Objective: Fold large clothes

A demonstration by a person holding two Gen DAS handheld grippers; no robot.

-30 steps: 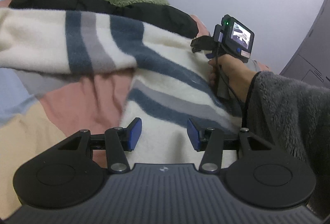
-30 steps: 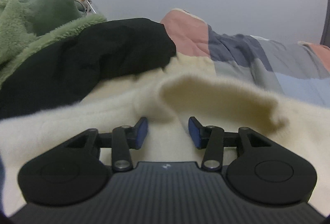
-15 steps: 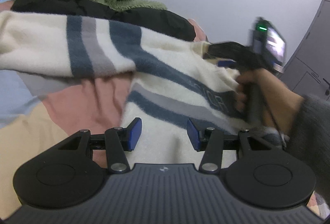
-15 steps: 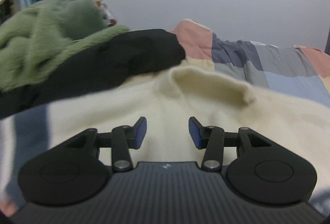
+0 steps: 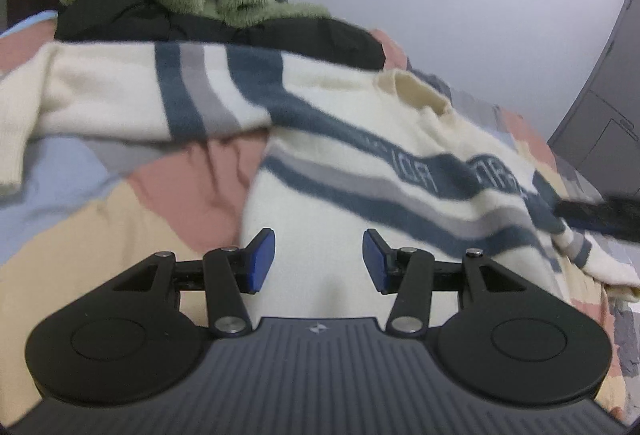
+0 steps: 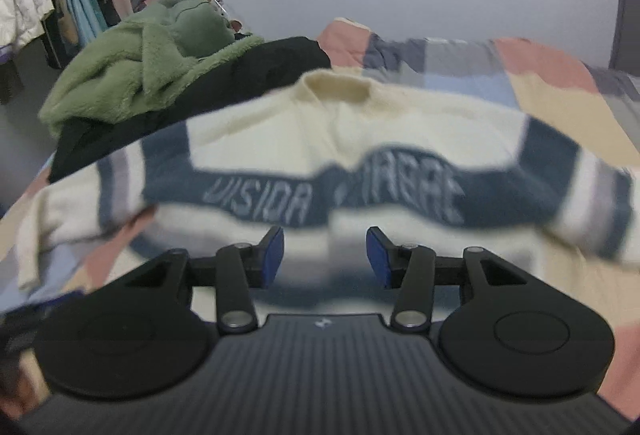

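Bed: covered by a patchwork quilt in pink, tan, blue and grey blocks; it carries all the clothes.
Sweater: cream knit with navy and grey stripes and pale lettering on the chest band, spread face up across the middle of the bed. Its collar points toward the far edge by the wall. 1 sleeve stretches toward the bed's left edge, the cuff hanging limp; the other sleeve runs toward the right edge. The view is motion-blurred.
Black garment: heaped at the far left corner, its edge touching the sweater's shoulder.
Green fleece: piled on top of the black garment.
Left gripper: jaws wide apart with nothing between the blue pads, over the sweater's lower body.
Right gripper: jaws also wide apart and empty, just below the lettering. In the left view it shows only as a dark blur by the right sleeve.
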